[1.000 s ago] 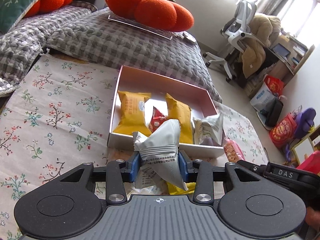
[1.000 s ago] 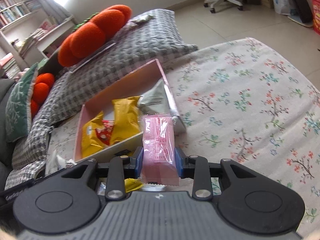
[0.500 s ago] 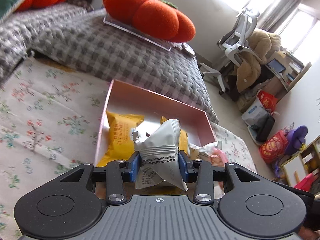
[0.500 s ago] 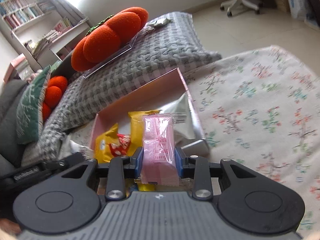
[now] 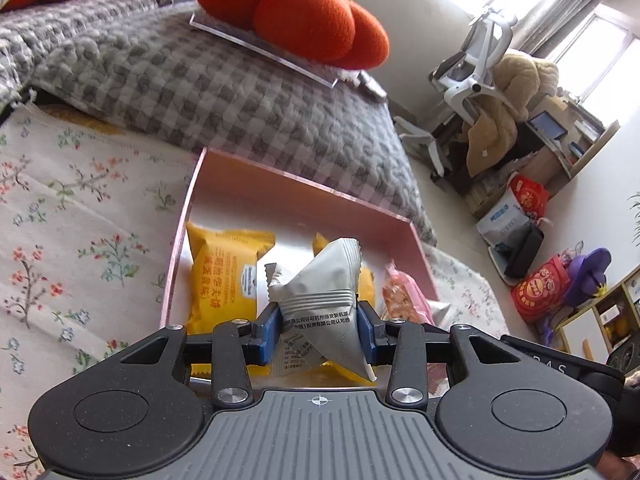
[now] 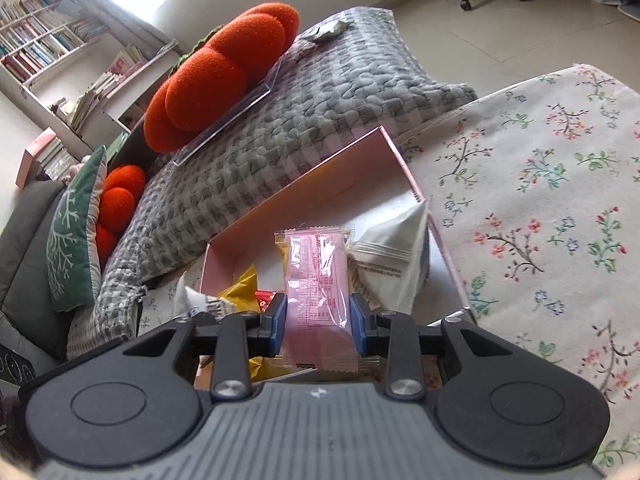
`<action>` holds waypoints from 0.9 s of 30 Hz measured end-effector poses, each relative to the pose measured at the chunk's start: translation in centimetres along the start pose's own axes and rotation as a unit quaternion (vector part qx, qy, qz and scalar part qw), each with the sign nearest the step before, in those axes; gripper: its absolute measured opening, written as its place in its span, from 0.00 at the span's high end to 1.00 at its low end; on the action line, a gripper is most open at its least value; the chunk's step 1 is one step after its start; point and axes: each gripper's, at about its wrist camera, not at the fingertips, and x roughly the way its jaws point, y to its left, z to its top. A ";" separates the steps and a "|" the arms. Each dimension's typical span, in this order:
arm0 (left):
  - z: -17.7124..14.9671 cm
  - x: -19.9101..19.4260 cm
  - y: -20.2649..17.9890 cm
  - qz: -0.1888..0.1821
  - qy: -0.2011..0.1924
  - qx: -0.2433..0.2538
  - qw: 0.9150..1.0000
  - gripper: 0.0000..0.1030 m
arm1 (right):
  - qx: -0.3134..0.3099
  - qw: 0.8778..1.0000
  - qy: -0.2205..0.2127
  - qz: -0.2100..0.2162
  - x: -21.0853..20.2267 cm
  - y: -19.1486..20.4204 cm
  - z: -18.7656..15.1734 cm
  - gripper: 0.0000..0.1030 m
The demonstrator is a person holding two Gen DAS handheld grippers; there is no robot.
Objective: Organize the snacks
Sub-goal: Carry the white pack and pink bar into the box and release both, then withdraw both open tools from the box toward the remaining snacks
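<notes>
Your left gripper (image 5: 318,330) is closed partway on a silver-grey snack packet (image 5: 320,304); both blue pads (image 5: 269,332) press its sides, and its puffed top stands up between them. You hold it above the near edge of the pink box (image 5: 304,196), which sits on the floral cloth (image 5: 80,220) close to the cloth's far edge, just in front of the grey checked cushion (image 5: 224,92).

Inside the box, a yellow packet (image 5: 224,276) lies along the left wall. A second yellow packet (image 5: 366,284) lies behind the one you hold, mostly hidden by it. At the box's right wall, the left wrist view shows the pink packet (image 5: 404,292) that your other tool carries.

Your right gripper (image 6: 318,322) is closed narrowly on that pink packet (image 6: 316,276), which stands upright between the pads, its clear sealed end pointing away from you. It hangs over the near part of the box (image 6: 308,184). Just to its right, a silver pyramid-shaped packet (image 6: 396,256) leans in the box's right corner. To its left, a yellow packet (image 6: 240,288) and a small red wrapper (image 6: 265,300) show low in the box.

An orange pumpkin-shaped pillow (image 5: 288,12) rests on a clear tray on the grey cushion beyond the box.
</notes>
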 end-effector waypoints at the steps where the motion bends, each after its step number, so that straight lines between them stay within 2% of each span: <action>1: -0.1 0.3 0.0 0.001 0.001 0.003 1.000 0.64 | -0.002 1.000 0.003 -0.001 0.3 0.1 -0.1 0.71; 9: -0.3 1.5 -0.5 0.022 -0.001 0.041 0.999 0.63 | -0.016 1.000 -0.004 -0.023 1.6 0.0 0.1 0.71; 17: -1.4 2.2 -2.3 0.063 -0.015 0.136 0.989 0.59 | -0.042 0.999 -0.014 -0.029 2.2 0.1 0.1 0.69; 22: -1.4 0.4 -3.4 0.058 -0.032 0.167 0.984 0.42 | -0.044 0.998 -0.035 -0.037 0.6 0.5 0.7 0.54; 24: -1.1 -0.6 -3.7 0.051 -0.042 0.166 0.984 0.36 | -0.054 0.996 -0.050 -0.041 -0.5 0.8 1.0 0.54; 27: -0.7 -2.1 -4.0 0.047 -0.053 0.158 0.985 0.36 | -0.060 0.995 -0.057 -0.048 -1.6 0.9 1.3 0.55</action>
